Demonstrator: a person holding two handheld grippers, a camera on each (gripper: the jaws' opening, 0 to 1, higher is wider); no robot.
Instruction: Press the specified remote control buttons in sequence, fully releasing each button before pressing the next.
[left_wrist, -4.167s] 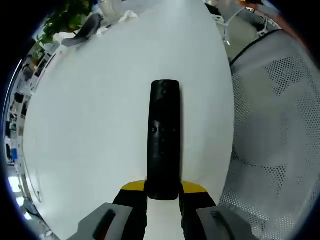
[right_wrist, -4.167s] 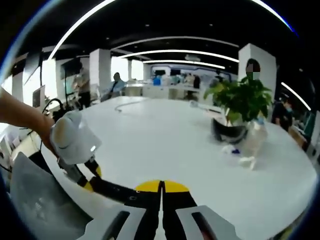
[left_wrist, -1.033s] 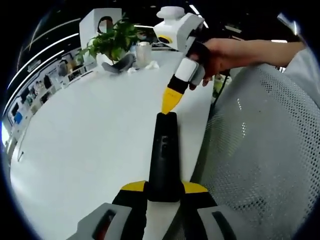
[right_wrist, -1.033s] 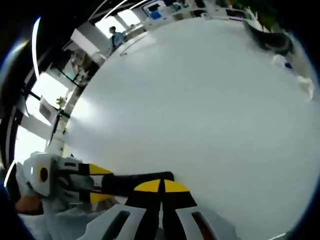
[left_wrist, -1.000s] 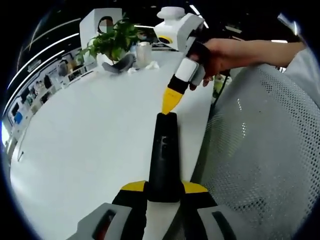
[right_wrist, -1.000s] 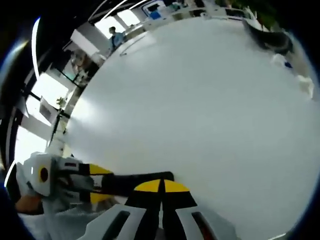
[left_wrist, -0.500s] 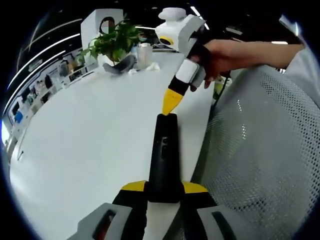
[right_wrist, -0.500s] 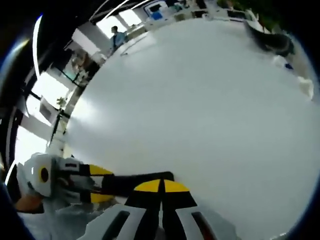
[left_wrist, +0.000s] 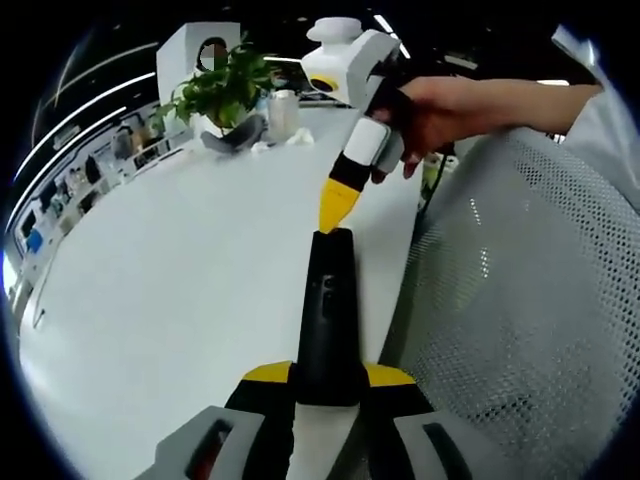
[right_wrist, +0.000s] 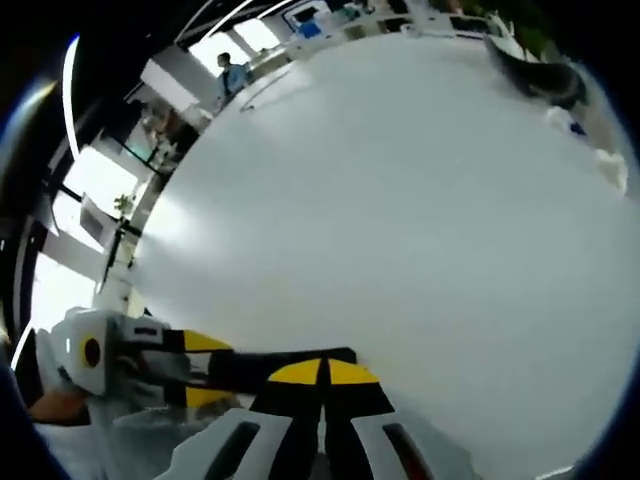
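Observation:
A long black remote control (left_wrist: 324, 320) points away from me above the white table (left_wrist: 170, 260), held by its near end in my left gripper (left_wrist: 325, 388), whose jaws are shut on it. My right gripper (left_wrist: 336, 205) comes in from the upper right in the left gripper view, held by a hand (left_wrist: 440, 110); its yellow tips are pressed together and rest on the remote's far end. In the right gripper view my right gripper (right_wrist: 322, 375) is shut, its tips over the remote (right_wrist: 265, 366), and the left gripper (right_wrist: 195, 368) holds the remote from the left.
A potted plant (left_wrist: 215, 90), a dark tilted object and a clear bottle (left_wrist: 283, 112) stand at the table's far end. A grey mesh chair back (left_wrist: 520, 300) lies along the right, past the table edge. A person (right_wrist: 232, 72) stands far across the room.
The right gripper's tips have shifted slightly left and come down onto the remote's far end. The left gripper still holds the remote the same way.

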